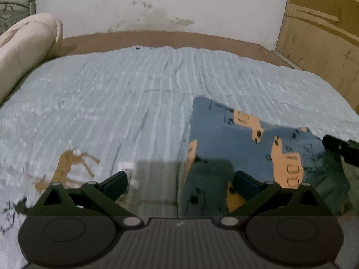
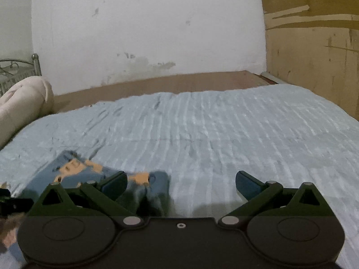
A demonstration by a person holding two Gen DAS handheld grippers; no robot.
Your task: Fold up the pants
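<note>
Blue pants (image 1: 251, 148) with orange vehicle prints lie bunched on the light blue bedspread (image 1: 134, 94). In the left wrist view they sit at lower right. My left gripper (image 1: 180, 182) is open and empty, its right finger over the pants' near edge. In the right wrist view the pants (image 2: 74, 174) lie at lower left. My right gripper (image 2: 181, 182) is open and empty, its left finger over the pants' right end. The right gripper's tip also shows in the left wrist view (image 1: 341, 148) beside the pants.
A rolled cream blanket (image 1: 24, 51) lies at the bed's far left. A brown headboard edge (image 1: 157, 38) and white wall are behind. A wooden wardrobe (image 1: 323, 33) stands at the right. An orange print (image 1: 67, 165) marks the bedspread.
</note>
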